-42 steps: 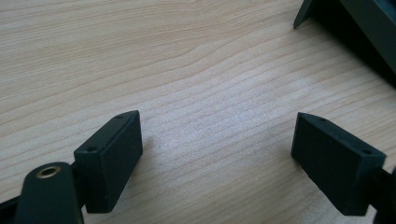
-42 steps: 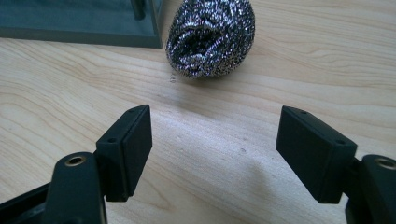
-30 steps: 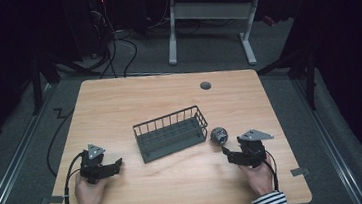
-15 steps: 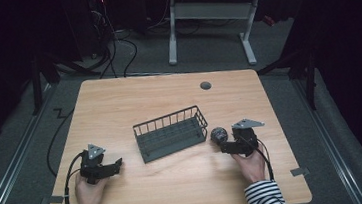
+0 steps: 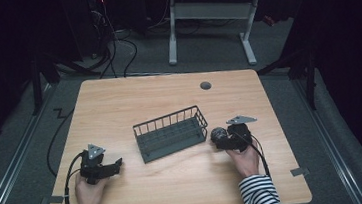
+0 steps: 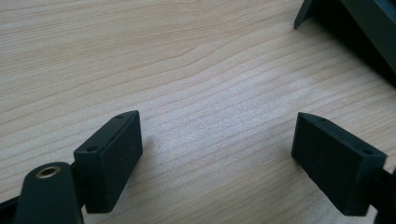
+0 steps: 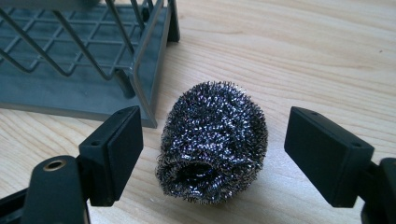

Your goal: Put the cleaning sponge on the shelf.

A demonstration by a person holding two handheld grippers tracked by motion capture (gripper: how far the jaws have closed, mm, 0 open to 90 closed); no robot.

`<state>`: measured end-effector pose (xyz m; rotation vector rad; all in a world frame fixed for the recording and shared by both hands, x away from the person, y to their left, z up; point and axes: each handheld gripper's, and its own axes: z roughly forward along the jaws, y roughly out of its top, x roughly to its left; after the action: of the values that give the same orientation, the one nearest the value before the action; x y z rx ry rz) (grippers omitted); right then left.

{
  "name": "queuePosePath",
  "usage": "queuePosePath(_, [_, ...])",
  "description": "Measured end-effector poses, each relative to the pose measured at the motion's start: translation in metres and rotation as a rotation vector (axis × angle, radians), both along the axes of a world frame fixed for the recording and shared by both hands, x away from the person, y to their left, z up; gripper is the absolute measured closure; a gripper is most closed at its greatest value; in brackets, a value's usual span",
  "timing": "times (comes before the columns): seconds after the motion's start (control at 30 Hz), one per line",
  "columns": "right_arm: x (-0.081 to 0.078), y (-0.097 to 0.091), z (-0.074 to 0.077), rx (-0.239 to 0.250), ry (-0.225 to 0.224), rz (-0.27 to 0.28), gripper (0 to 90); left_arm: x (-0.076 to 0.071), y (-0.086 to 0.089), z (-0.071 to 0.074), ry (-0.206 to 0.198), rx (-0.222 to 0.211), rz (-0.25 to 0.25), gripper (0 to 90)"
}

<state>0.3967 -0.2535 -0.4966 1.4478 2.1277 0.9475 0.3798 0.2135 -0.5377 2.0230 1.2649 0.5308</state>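
We line up the right gripper [image 7: 212, 154] on the scourer [image 7: 215, 142], which lies on the table [image 5: 176, 183] just right of the rack [image 5: 171, 133]; its jaws have just been opening and now flank the scourer without touching it. Next, close squarely. The left gripper [image 6: 217, 163] rests with jaws apart, empty.

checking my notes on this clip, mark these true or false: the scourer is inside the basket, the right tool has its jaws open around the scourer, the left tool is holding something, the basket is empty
1. The steel scourer is inside the wire basket. False: it lies on the table, just beside the basket's end.
2. The right tool has its jaws open around the scourer. True: the jaws have just been opening, with a gap on each side of it.
3. The left tool is holding something. False: its jaws stand open over bare wood.
4. The basket is empty. True.
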Motion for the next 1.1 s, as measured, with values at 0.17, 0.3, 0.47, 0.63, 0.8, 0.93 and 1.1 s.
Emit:
queuePosePath(0.17, [0.004,0.002,-0.006,-0.013,0.016,0.003,21.1,0.000,0.000,0.000,0.000,0.000,0.000,16.8])
queuePosePath(0.3, [0.005,0.002,-0.008,-0.009,0.024,0.006,22.4,0.000,0.000,0.000,0.000,0.000,0.000,16.8])
queuePosePath(0.47, [0.007,0.002,-0.012,-0.022,0.034,0.008,27.8,0.000,0.000,0.000,0.000,0.000,0.000,16.7])
queuePosePath(0.63, [0.008,0.003,-0.014,-0.031,0.034,0.013,32.8,0.000,0.000,0.000,0.000,0.000,0.000,16.8])
queuePosePath(0.8, [0.007,0.003,-0.014,-0.039,0.033,0.018,34.8,0.000,0.000,0.000,0.000,0.000,0.000,16.8])
queuePosePath(0.93, [0.006,0.002,-0.013,-0.044,0.032,0.019,36.1,0.000,0.000,0.000,0.000,0.000,0.000,16.8])
queuePosePath(1.1, [0.005,0.001,-0.012,-0.045,0.031,0.020,37.0,0.000,0.000,0.000,0.000,0.000,0.000,16.8])
